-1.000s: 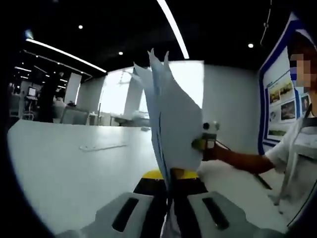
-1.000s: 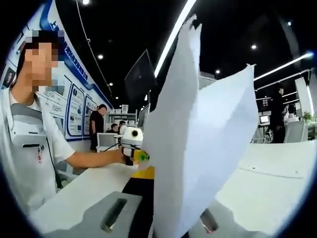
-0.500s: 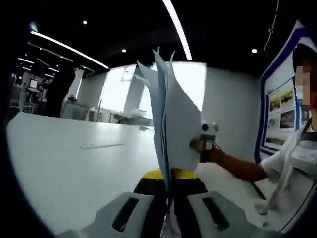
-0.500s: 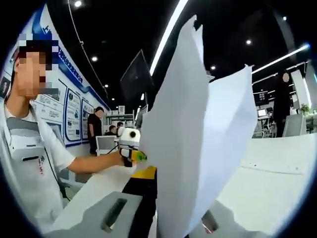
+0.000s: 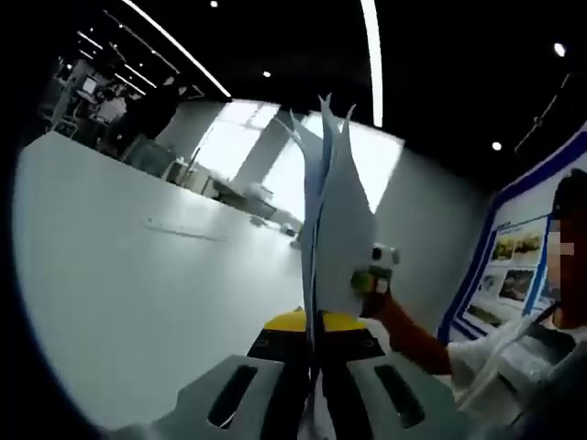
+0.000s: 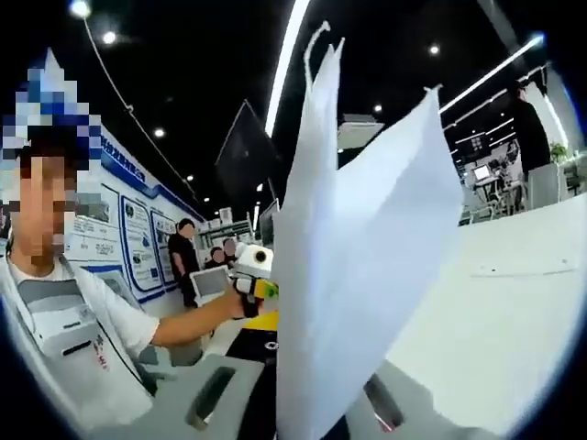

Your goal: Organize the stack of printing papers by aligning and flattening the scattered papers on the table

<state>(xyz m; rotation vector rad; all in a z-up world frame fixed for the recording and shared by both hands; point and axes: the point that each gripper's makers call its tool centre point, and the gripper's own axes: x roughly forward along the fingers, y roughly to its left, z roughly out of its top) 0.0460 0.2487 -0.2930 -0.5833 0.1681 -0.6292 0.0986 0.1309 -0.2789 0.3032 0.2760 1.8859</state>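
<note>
Papers (image 5: 335, 220) upright, several sheets, count unclear; left gripper (image 5: 316, 390) and right gripper (image 6: 303, 417) jaws both clamp them above white worktop (image 5: 138, 293), 12 o'clock.

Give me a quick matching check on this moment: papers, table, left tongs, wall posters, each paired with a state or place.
Things:
1. papers
2. table
3. left tongs
4. posters

States or places:
A. white, flat, with one loose sheet lying far off
B. shut on the sheaf's lower edge
C. held upright, top edges uneven
D. on the blue-trimmed wall behind the person

Pairs: 1-C, 2-A, 3-B, 4-D
</note>
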